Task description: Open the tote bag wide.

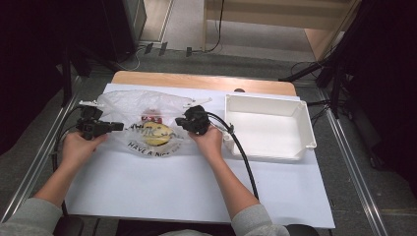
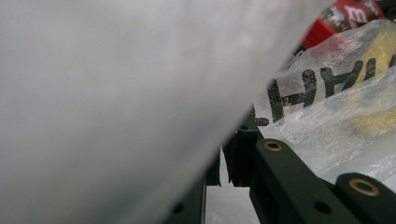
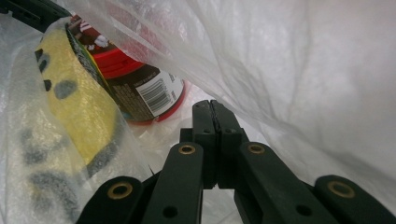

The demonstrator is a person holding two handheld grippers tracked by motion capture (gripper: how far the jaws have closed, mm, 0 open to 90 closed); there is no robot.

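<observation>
Lying flat on the white surface (image 1: 196,187), a thin, crinkled plastic bag (image 1: 142,105) is held at both ends. The left gripper (image 1: 117,126) is pressed into the film; its fingers' state cannot be told. A red container (image 3: 140,88) is seen inside, left of and beyond the right gripper (image 3: 211,108), whose fingers are clenched on film. A rigid white bin (image 1: 305,123) stands rightmost.

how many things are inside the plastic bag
1 that shows: a red-lidded candy container lying inside the plastic bag, behind its yellow smiley print. More may be hidden under the crumpled film.
</observation>
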